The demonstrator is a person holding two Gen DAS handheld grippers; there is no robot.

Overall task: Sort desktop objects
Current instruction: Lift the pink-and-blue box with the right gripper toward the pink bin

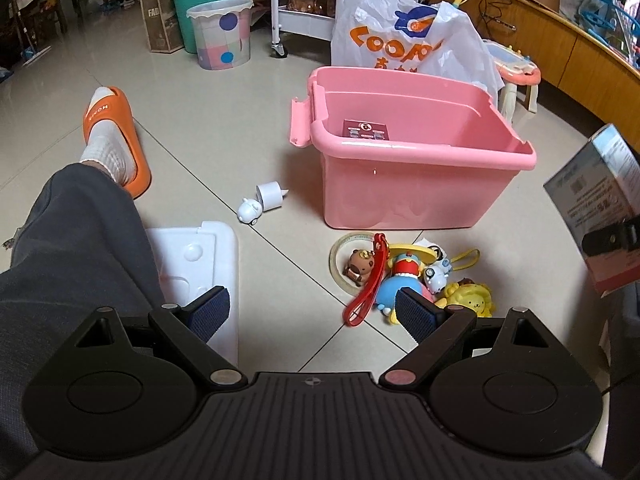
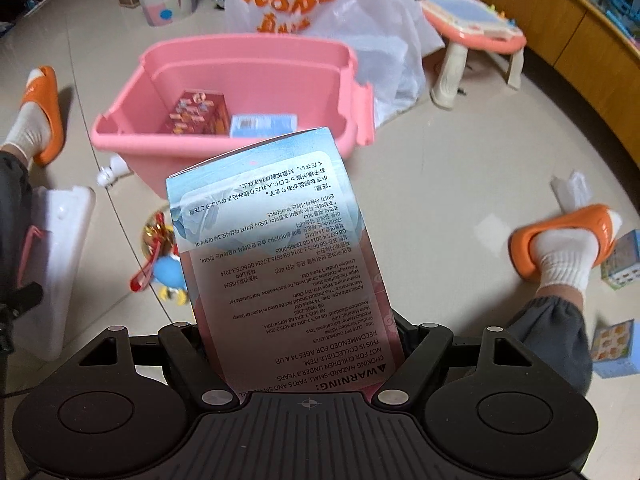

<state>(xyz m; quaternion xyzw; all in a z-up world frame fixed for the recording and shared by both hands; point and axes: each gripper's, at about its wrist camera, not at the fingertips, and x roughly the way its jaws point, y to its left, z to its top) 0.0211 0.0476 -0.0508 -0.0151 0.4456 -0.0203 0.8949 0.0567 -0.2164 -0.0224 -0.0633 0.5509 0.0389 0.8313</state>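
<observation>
Right tool [image 2: 298,344] clamps printed box [image 2: 276,248]; left tool [image 1: 316,312] gapes empty.

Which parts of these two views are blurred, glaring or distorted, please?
Left wrist view: sharp overall; fisheye bends the wooden cabinet into a curve; soft glare on the floor tiles. Right wrist view: the toy pile and orange slipper look smeared; the held box has readable print, washed out near its bottom.
</observation>
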